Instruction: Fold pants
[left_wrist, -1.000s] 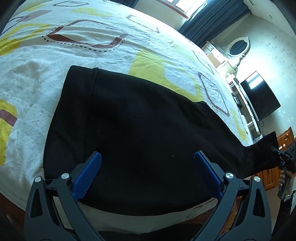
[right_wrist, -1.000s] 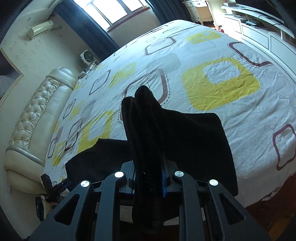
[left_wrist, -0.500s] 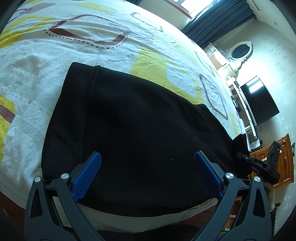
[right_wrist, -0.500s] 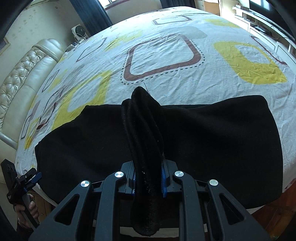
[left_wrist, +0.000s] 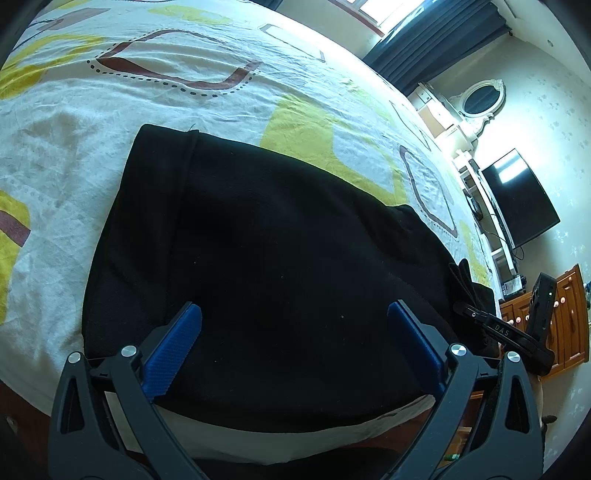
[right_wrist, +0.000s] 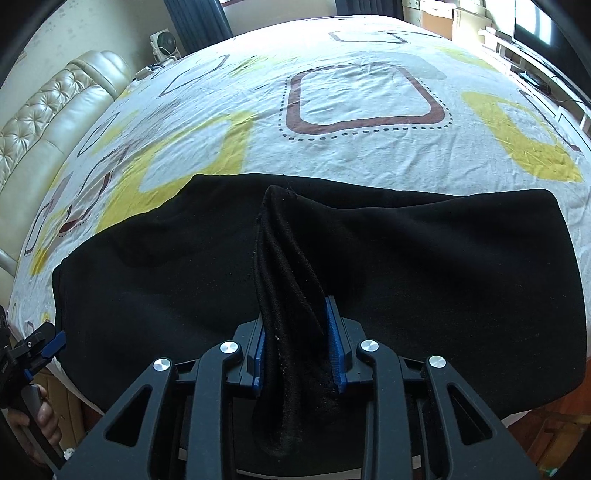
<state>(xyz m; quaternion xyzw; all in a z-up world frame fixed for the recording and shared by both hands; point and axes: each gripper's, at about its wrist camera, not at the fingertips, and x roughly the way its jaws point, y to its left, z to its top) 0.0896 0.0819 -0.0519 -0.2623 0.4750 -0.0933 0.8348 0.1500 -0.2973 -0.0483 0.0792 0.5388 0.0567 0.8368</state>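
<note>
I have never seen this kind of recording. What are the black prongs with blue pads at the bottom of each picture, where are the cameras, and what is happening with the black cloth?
There is no robot here. A person holds a two-finger tool in each hand, and a fisheye camera on each tool looks along its fingers, so the prongs are the tool itself. One picture comes from the left tool, the other from the right tool. Black pants lie spread on a patterned bed. The left tool is wide open above them and holds nothing. The right tool's jaws have just been opening, with a bunched end of the pants between them; it seems to be letting go.
</note>
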